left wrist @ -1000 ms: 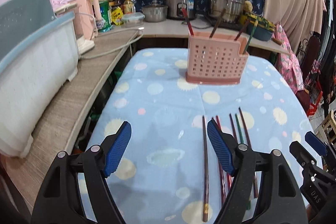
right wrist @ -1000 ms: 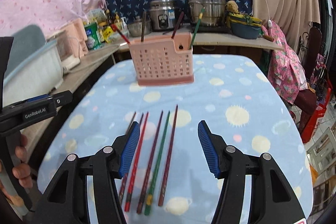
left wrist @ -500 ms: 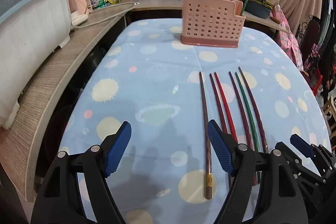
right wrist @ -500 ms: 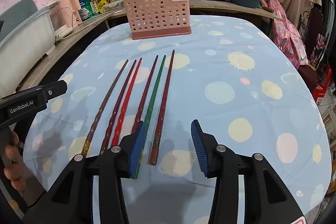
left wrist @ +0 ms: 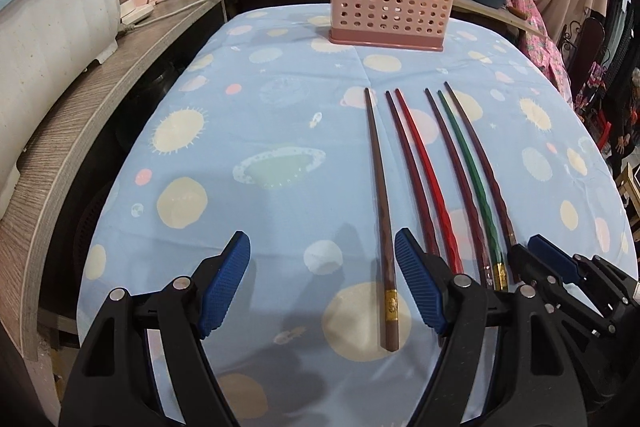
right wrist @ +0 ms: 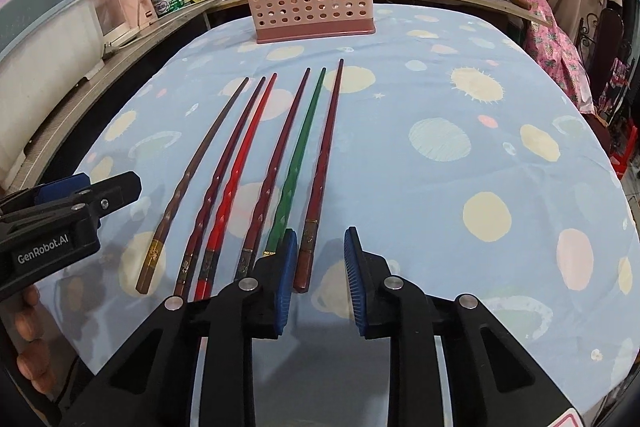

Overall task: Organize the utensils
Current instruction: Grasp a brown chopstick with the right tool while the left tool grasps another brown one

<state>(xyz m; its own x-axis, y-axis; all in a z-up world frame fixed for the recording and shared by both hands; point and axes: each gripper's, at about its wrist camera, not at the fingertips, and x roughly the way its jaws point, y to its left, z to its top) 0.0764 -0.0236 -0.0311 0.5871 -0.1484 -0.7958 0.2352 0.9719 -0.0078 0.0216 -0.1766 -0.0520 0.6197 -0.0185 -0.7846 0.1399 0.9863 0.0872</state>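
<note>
My left wrist camera sits low over the worktop with the blue planet-print cloth (left wrist: 280,115), looking forward along my blue-padded left fingers (left wrist: 224,283) toward the perforated pink plastic basket (left wrist: 390,13) at 12 o'clock. The row of six long lacquered chopsticks (left wrist: 420,167) runs from centre toward 4 o'clock, close beneath the lens.

My right wrist camera is equally low and near, facing the same way past my blue-padded right fingers (right wrist: 286,279); here the basket (right wrist: 310,5) stands at 12 o'clock and the chopsticks (right wrist: 256,167) fan toward 8 o'clock.

Both views share cloth, basket and chopsticks, and each catches the other tool at its edge.
</note>
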